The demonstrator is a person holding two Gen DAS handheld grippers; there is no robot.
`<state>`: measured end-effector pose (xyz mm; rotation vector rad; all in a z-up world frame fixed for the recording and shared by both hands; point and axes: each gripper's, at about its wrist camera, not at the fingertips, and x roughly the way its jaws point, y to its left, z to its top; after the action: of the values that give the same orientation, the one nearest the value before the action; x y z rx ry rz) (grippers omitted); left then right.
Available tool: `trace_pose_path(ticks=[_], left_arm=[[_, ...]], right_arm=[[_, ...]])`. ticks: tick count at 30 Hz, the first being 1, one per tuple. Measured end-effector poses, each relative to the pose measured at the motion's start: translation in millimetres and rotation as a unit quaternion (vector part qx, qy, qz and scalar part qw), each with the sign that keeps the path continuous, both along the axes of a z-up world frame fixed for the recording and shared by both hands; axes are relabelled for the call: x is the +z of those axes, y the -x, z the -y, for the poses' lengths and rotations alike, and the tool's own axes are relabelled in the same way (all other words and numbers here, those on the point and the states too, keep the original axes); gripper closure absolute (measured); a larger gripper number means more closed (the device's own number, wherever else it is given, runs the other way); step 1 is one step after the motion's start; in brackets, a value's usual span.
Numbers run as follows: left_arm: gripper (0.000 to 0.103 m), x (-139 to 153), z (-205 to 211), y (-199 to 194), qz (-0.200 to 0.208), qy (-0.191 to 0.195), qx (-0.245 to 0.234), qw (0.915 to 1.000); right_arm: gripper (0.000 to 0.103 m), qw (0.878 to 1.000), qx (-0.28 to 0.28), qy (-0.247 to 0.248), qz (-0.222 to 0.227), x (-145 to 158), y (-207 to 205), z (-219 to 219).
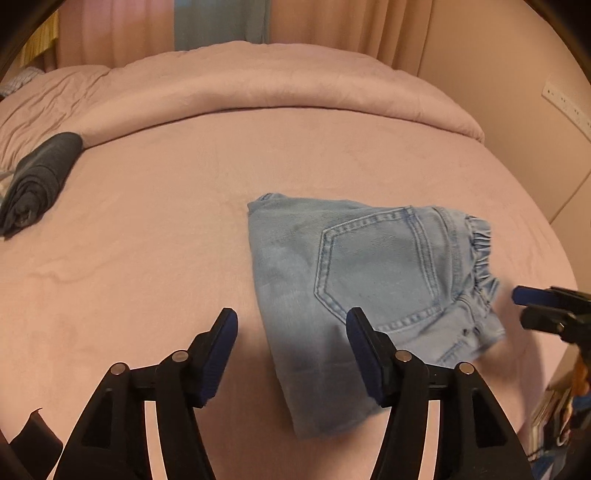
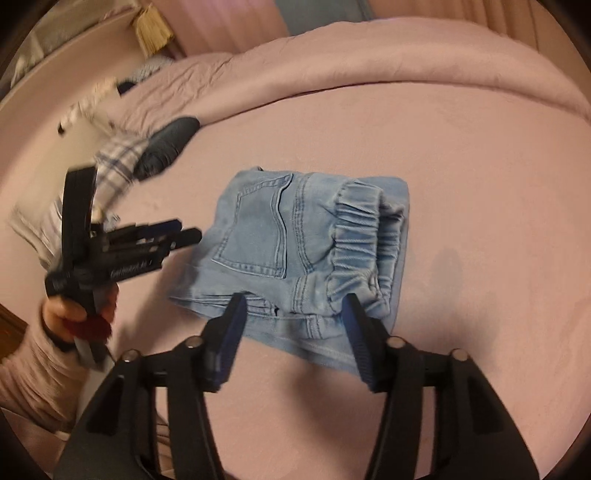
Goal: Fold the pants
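Both my tongs spread apart and empty — left tongs (image 1: 291,317) and right tongs (image 2: 295,304) above folded jeans (image 1: 354,273) on pink bed (image 1: 147,229), dark rolled garment (image 1: 37,181) well apart.

Pink bed (image 1: 147,221), folded duvet (image 1: 295,85), peach curtains (image 1: 332,22), wall sockets (image 1: 565,103)

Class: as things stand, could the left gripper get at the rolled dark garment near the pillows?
Probably yes: the left gripper is open and empty, and only bare pink bedsheet lies between it and the dark garment.
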<state>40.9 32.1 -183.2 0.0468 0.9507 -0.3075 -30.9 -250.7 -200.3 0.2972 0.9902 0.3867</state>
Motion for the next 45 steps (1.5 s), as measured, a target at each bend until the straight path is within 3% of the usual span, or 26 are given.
trace_pose_path(ticks=[4, 12, 17, 21, 29, 31, 35, 45], left_arm=[[0.029, 2, -8, 10, -0.001, 0.004, 0.004, 1.0], [0.023, 7, -9, 12, -0.003, 0.021, 0.016, 0.9996], [0.022, 7, -10, 13, -0.013, 0.034, 0.017, 0.9992], [0.022, 6, -10, 13, -0.019, 0.041, 0.017, 0.9988], [0.02, 3, -11, 12, -0.034, 0.068, 0.016, 0.997], [0.015, -1, -14, 7, -0.052, 0.092, 0.015, 0.9942], [0.014, -9, -22, 0, -0.076, 0.147, 0.019, 0.986], [0.014, -44, -24, -21, -0.138, 0.217, 0.03, 0.9659]], right_arm=[[0.041, 0.999, -0.04, -0.028, -0.02, -9, 3, 10], [0.039, 0.996, -0.072, -0.049, -0.026, -2, 19, 30], [0.038, 0.995, -0.075, -0.055, -0.023, 2, 19, 33], [0.026, 0.994, -0.078, -0.075, -0.031, -3, 14, 37], [0.026, 0.992, -0.08, -0.085, -0.036, -4, 9, 40], [0.026, 0.993, -0.081, -0.083, -0.038, -4, 6, 39], [0.026, 0.993, -0.077, -0.08, -0.042, -6, 0, 38], [0.026, 0.99, -0.083, -0.099, -0.06, -22, -19, 45]])
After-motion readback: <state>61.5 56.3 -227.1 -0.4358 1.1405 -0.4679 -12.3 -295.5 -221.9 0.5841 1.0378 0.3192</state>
